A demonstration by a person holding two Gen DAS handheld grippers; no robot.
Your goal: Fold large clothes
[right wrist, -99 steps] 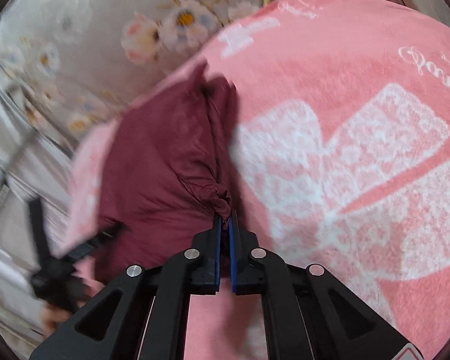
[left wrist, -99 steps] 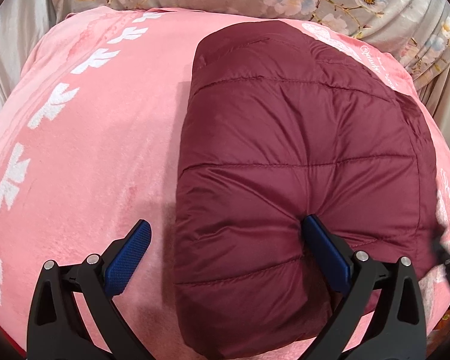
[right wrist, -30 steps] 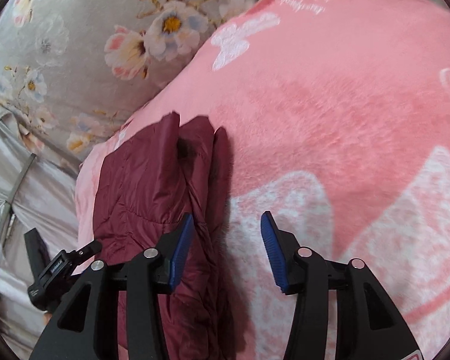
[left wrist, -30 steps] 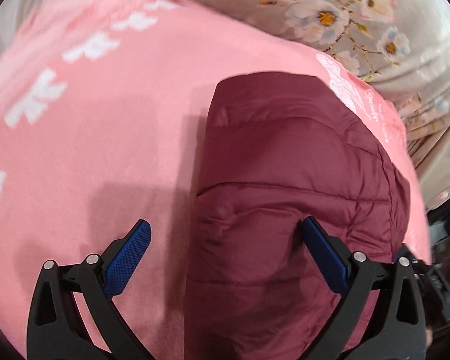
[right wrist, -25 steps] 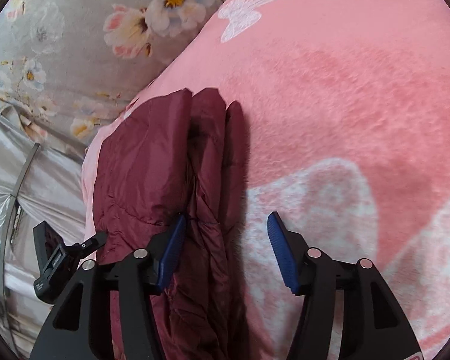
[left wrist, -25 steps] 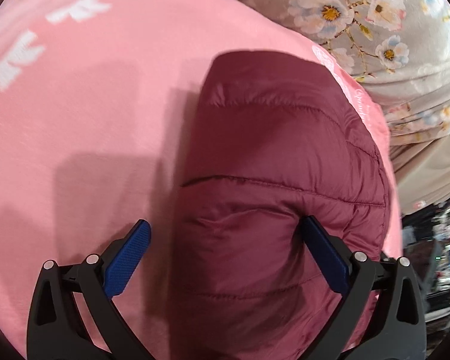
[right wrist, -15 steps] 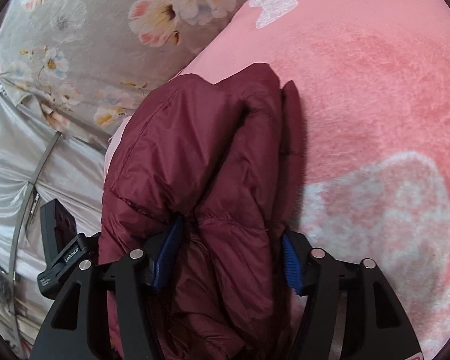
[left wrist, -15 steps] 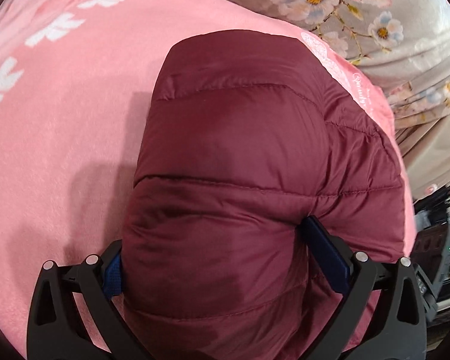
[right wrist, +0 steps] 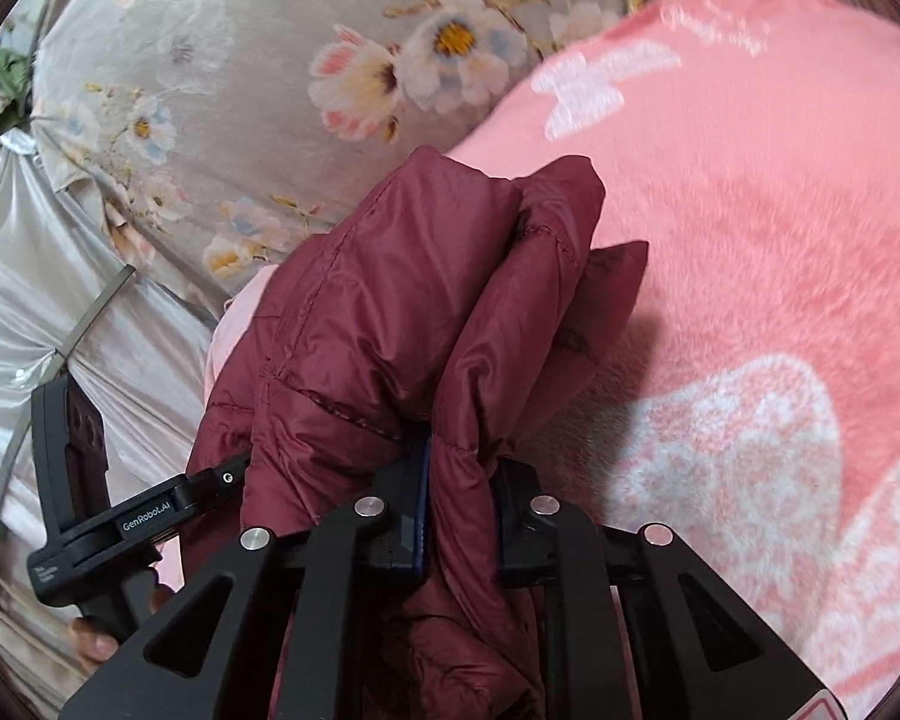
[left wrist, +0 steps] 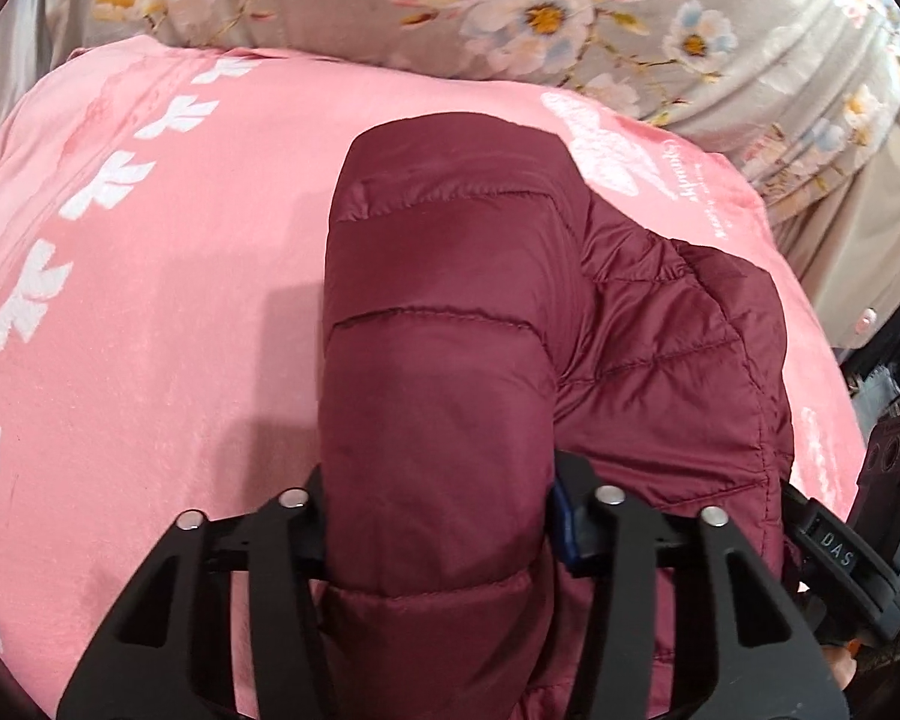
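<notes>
A: Maroon quilted puffer jacket (left wrist: 444, 312), folded into a bundle, sits on the pink fleece blanket (left wrist: 150, 312). Near end of it is between both sets of jaws.

B: Jaw state?

A: Left gripper (left wrist: 438, 516) closing, pads pressing a thick folded section. Right gripper (right wrist: 459, 504) closing too, pinching a narrower bunch of layers at the bundle's edge.

B: Handling?

A: Looks light, puffy, springy; slick shell. Likely to slide or balloon open if gripped on a single layer. Best to take all stacked layers deep between the pads, near a stitched seam.
</notes>
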